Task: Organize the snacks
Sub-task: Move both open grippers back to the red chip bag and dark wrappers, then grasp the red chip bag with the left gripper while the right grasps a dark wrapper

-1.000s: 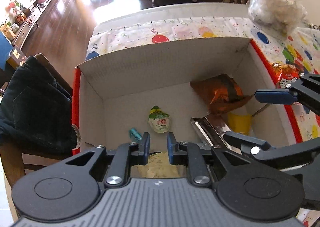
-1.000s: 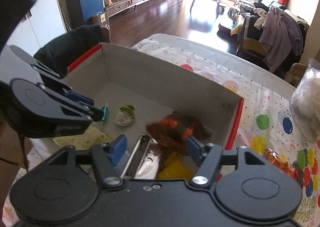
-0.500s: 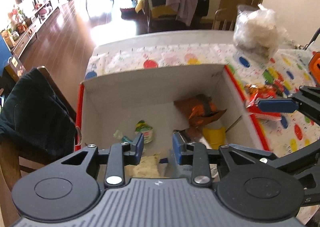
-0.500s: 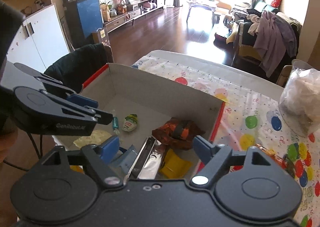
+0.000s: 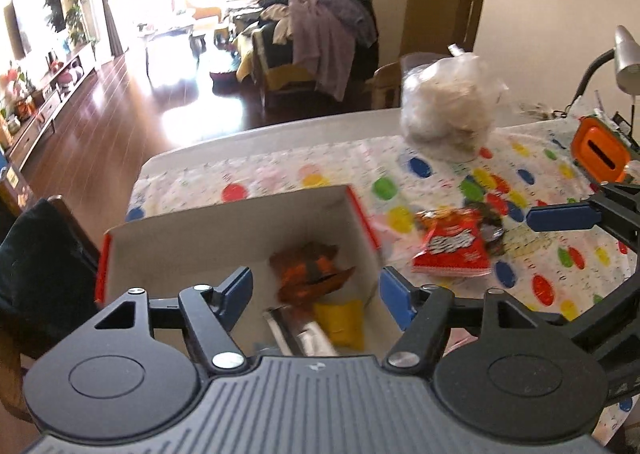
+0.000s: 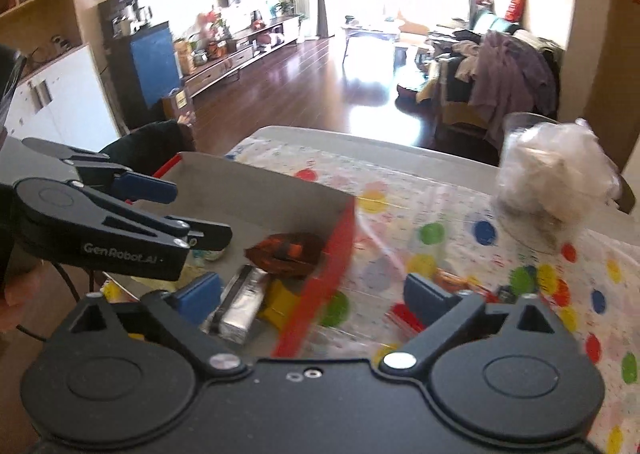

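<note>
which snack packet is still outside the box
The red packet, lying on the spotted tablecloth right of the box. The brown, yellow and silver packets all lie inside it.

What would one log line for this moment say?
left gripper: open, just opening, empty | right gripper: open, just opening, empty | box: holds snacks | red packet: on table, outside box

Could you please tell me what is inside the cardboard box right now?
The cardboard box holds an orange-brown packet, yellow packet and silver bar; its near part is covered.
</note>
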A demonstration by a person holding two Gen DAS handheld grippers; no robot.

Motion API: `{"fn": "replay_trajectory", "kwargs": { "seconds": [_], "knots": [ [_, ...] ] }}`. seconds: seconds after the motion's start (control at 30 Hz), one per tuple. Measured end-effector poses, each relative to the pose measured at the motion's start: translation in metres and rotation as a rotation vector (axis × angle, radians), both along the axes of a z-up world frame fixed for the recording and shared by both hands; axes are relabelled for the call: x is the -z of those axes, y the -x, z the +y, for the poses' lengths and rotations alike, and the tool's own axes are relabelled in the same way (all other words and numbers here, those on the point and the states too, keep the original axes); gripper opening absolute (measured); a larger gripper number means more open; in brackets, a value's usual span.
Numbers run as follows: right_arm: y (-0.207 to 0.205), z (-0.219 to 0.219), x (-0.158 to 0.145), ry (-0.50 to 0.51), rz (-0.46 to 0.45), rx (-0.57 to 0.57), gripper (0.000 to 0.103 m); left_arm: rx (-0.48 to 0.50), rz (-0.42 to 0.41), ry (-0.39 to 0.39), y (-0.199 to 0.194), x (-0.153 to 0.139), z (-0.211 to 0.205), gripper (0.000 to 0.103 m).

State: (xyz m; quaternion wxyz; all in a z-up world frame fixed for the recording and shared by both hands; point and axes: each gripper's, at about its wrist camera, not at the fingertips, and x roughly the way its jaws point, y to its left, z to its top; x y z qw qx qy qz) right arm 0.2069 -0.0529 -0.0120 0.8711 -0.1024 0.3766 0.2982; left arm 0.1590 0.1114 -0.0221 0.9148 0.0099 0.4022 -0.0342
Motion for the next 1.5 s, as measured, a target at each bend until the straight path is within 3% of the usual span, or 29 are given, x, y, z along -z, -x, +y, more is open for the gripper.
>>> {"fn": "replay_trajectory", "kwargs": {
  "seconds": [0.43, 0.83, 1.13, 1.5],
  "knots": [
    [-0.013, -0.110, -0.001, -0.014, -0.009, 0.015, 0.103, 0.058, 0.010, 0.020, -0.020, 0.009, -0.105, 0.081],
    [-0.061, -0.192, 0.023, 0.024, 0.000, -0.005, 0.103, 0.101, 0.068, 0.045, -0.070, 0.039, -0.168, 0.082],
    [-0.102, -0.211, 0.058, 0.064, 0.036, -0.067, 0.103, 0.082, 0.182, 0.009, -0.115, 0.078, -0.181, 0.082],
    [-0.119, -0.185, 0.110, 0.086, 0.084, -0.182, 0.099, 0.026, 0.321, 0.039, -0.159, 0.125, -0.176, 0.082]
  ]
}}
